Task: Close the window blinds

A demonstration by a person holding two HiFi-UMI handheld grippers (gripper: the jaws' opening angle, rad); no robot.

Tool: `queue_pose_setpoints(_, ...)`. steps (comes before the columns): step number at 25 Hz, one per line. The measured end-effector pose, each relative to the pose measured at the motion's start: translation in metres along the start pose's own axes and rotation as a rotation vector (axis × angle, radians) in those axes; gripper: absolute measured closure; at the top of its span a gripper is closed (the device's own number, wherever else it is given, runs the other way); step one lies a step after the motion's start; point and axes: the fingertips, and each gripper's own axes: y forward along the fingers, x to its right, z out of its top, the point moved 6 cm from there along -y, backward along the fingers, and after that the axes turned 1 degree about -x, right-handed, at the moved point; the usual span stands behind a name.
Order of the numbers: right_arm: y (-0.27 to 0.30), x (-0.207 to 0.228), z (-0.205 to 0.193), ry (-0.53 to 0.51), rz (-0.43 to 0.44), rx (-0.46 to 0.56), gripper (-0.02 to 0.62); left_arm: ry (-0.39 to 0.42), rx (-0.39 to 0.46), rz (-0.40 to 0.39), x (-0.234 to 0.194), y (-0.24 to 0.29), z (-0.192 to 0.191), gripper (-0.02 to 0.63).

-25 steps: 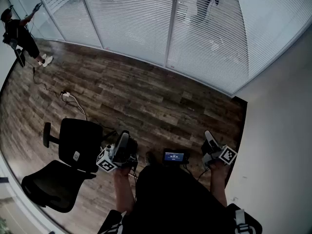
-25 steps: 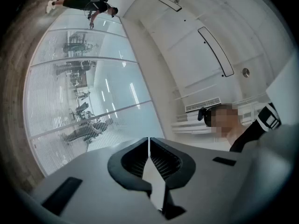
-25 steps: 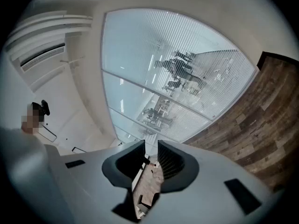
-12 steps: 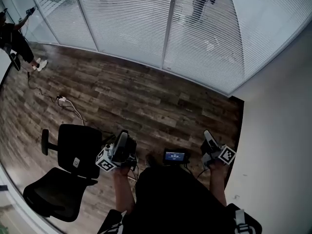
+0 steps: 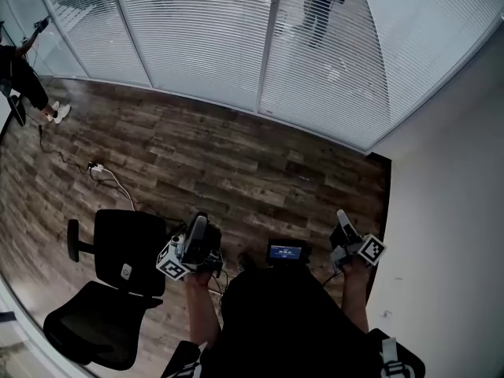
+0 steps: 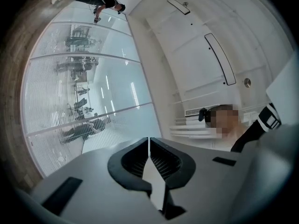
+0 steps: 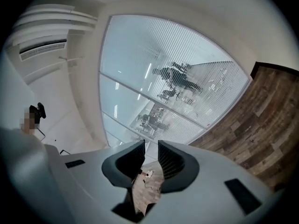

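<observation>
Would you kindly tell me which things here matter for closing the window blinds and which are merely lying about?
For the job:
window blinds
left hand-held gripper, shut
right hand-held gripper, slightly open, empty

Lying about:
black office chair
power strip with cable

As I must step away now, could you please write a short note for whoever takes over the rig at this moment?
Left gripper: shut, empty. Right gripper: jaws slightly apart, empty.
White slatted window blinds: lowered over the glass wall, across the brown wood-plank floor, apart from both grippers; figures show through the slats.
Done: nothing visible on the blinds.
Left: walk over, find the control (none visible from here), probably turn the slats shut. Black office chair stands to the left.
</observation>
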Motion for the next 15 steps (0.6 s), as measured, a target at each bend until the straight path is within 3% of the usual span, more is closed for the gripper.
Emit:
queue_pose_setpoints(8,0.027,0.014,0.0,0.029,-0.012,-0.018,0.503,0.01,-0.006,0.041,-0.019,0.004,0.013,0.601)
queue_pose_setpoints(15,0.122,0.041,0.016,0.044,0.059,-0.058,0.503,0.089,0.006,0.094,-0.056,0.025,0.05,0.601)
